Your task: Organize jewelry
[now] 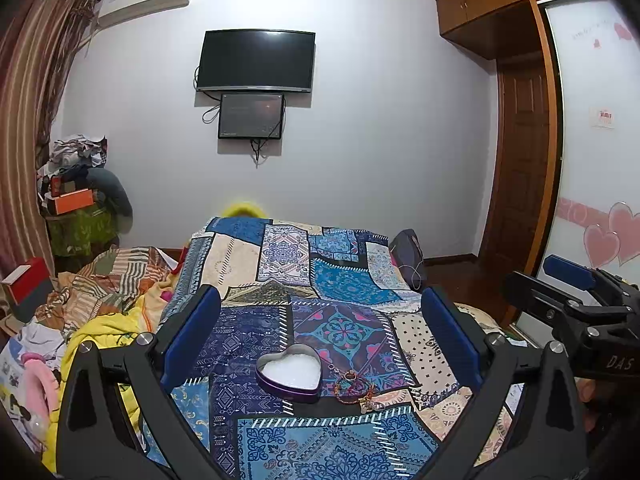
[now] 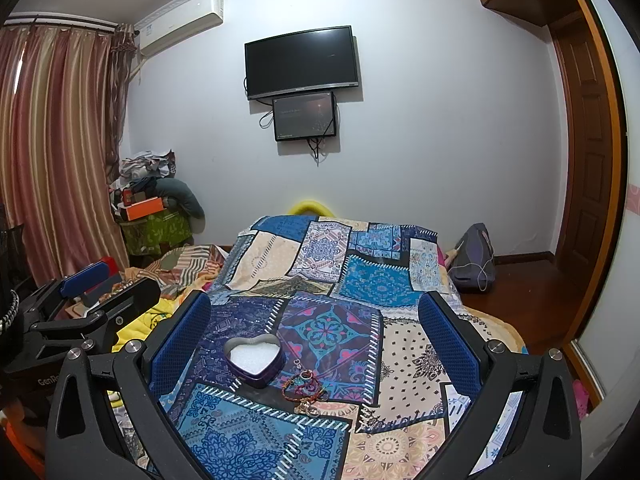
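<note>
A purple heart-shaped tin [image 1: 289, 374] [image 2: 254, 362] with a white lining lies open on the patchwork bedspread [image 1: 340, 276] [image 2: 404, 344]. Just to its right sits a small heap of jewelry [image 1: 354, 388] [image 2: 305, 390]: colourful beaded bracelets, rings and a gold piece. My left gripper [image 1: 320, 332] hangs above the bed, open, with the tin and jewelry seen between its blue pads and nothing held. My right gripper [image 2: 314, 330] is open too, empty, over the same spot. Each gripper shows at the edge of the other's view: the right gripper [image 1: 576, 284] and the left gripper [image 2: 92, 284].
Crumpled blankets and clothes [image 1: 104, 292] pile up left of the bedspread. A cluttered stand [image 2: 152, 216] stands by the curtain. A dark bag [image 2: 474, 256] lies on the floor at the bed's right. A television [image 2: 302, 62] hangs on the far wall.
</note>
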